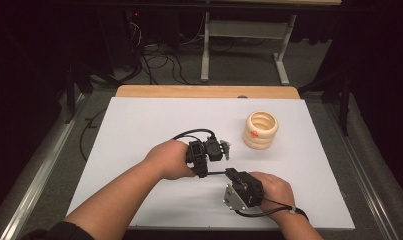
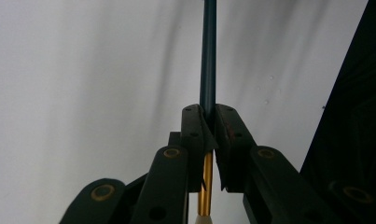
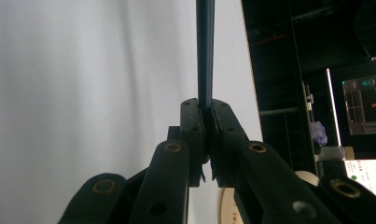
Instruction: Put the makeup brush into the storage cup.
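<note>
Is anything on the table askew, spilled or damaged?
Nothing stands out. The ring stack stands upright on the white board. Each hand-held gripper, left and right, is shut on one thin dark rod, straight and unbroken where it shows.

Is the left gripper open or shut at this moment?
Shut. In the left gripper view, the left gripper has both pads pressed on a thin dark rod with a gold part below.

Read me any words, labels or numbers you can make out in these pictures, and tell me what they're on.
None can be read.
Cream ring holder: orange mark, too small to read.
Cream disc in the right gripper view: dark lettering, cut off and blurred.
Monitor: green and red graphics, too small.
</note>
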The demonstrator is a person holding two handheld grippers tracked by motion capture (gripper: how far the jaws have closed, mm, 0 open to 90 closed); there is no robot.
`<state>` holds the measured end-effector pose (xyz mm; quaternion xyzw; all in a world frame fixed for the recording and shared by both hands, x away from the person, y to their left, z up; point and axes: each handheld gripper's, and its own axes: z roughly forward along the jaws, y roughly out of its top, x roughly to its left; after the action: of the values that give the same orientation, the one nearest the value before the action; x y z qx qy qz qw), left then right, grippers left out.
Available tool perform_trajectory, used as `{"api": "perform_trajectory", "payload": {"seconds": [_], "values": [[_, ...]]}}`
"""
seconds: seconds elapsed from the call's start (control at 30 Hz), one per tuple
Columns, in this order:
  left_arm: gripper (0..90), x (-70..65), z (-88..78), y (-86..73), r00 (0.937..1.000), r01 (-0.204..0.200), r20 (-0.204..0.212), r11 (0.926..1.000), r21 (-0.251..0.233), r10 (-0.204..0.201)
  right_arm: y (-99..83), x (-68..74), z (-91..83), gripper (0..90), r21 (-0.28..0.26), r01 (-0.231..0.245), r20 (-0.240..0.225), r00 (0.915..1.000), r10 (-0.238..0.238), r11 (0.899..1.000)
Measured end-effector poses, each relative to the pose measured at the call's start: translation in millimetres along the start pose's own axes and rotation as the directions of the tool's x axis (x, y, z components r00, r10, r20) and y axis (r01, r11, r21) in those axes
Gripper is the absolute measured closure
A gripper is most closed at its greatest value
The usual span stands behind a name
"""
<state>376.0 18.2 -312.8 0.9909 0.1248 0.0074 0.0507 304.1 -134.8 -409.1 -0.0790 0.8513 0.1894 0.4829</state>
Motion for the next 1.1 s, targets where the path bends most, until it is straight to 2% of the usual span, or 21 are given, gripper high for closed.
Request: {"api": "perform_trajectory", "payload": {"seconds": [0.1,0.13,0.67,0.8,0.9,0.97,1.0,1.1], "values": [[80.8,-0.3,0.1,0.2,1.0000,-0.006,0.002,1.0000,0.005,0.006,-0.7,-0.3,0.9,87.4,-0.010,-0.006,-0.014,0.9999,0.006,1.000],[79.9,-0.7,-0.1,0.1,0.9999,-0.010,-0.002,0.9999,0.003,0.010,-0.7,-0.5,0.2,87.5,-0.004,0.000,-0.005,1.0000,0.000,1.000],[63.9,2.1,-1.5,-2.8,0.9992,0.014,-0.039,0.9999,0.001,-0.014,-1.4,-0.5,-0.1,87.5,0.010,-0.010,0.001,1.0000,0.010,1.000],[52.7,2.7,-1.6,-3.6,0.9984,0.021,-0.051,0.9997,-0.012,-0.021,-2.1,-0.7,0.7,87.4,0.006,-0.013,-0.008,0.9999,0.013,1.000],[40.0,3.7,-1.1,-5.2,0.9966,0.040,-0.071,0.9989,-0.025,-0.042,-2.5,-0.7,0.0,87.4,0.011,-0.012,-0.004,0.9999,0.013,1.000],[31.2,5.5,-0.6,-6.7,0.9950,0.057,-0.081,0.9981,-0.022,-0.058,-3.6,-0.1,0.4,87.5,0.009,-0.028,-0.012,0.9995,0.028,1.000],[27.4,5.9,0.3,-7.6,0.9936,0.064,-0.092,0.9977,-0.020,-0.066,-3.5,-0.7,0.0,87.4,0.015,-0.016,-0.006,0.9999,0.016,1.000],[17.5,6.2,2.0,-10.7,0.9941,0.064,-0.087,0.9979,-0.011,-0.065,-5.1,-0.3,0.9,87.5,0.015,-0.026,-0.012,0.9996,0.027,1.000]]}}
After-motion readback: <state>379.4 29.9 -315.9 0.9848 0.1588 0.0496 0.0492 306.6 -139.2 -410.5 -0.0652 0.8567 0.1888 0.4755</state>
